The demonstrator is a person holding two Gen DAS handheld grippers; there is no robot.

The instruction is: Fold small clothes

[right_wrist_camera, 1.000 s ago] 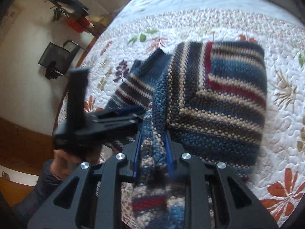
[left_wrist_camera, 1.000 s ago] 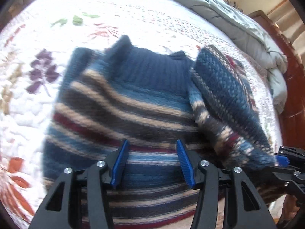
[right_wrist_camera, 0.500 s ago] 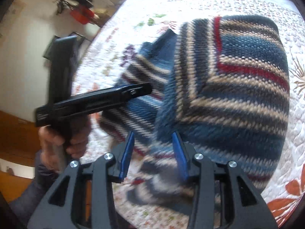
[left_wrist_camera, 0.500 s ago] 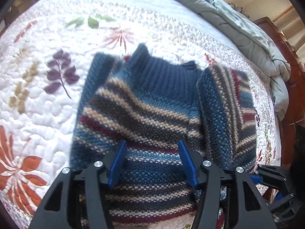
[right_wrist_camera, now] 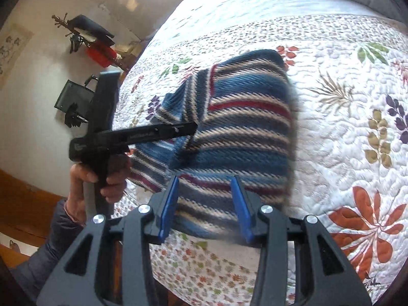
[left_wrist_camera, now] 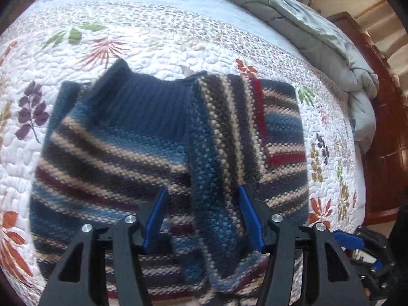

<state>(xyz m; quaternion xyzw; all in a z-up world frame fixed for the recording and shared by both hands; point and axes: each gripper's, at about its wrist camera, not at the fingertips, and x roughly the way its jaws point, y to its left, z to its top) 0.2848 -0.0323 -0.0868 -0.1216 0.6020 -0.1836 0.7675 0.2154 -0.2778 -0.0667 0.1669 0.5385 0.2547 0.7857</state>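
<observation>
A small striped knit sweater (left_wrist_camera: 122, 153) in blue, tan and dark red lies flat on the quilted bed (left_wrist_camera: 178, 38). Its right sleeve (left_wrist_camera: 229, 140) is folded inward over the body. My left gripper (left_wrist_camera: 202, 216) is open and empty, hovering over the sweater's lower part with the folded sleeve end between its blue pads. In the right wrist view the sweater (right_wrist_camera: 242, 132) shows from the side. My right gripper (right_wrist_camera: 204, 204) is open and empty, just above the sweater's near edge. The left gripper (right_wrist_camera: 188, 127) also shows there, held over the sweater.
A grey duvet (left_wrist_camera: 318, 33) is bunched at the bed's far side by a wooden headboard (left_wrist_camera: 382, 140). The bed's front edge (right_wrist_camera: 216, 267) drops off below my right gripper. A coat stand (right_wrist_camera: 84, 38) and a black chair (right_wrist_camera: 74, 99) are by the wall.
My right gripper has opened and let go of the sleeve, which now lies folded over the sweater body, and has drawn back toward the bed's edge. The left gripper stayed open.
</observation>
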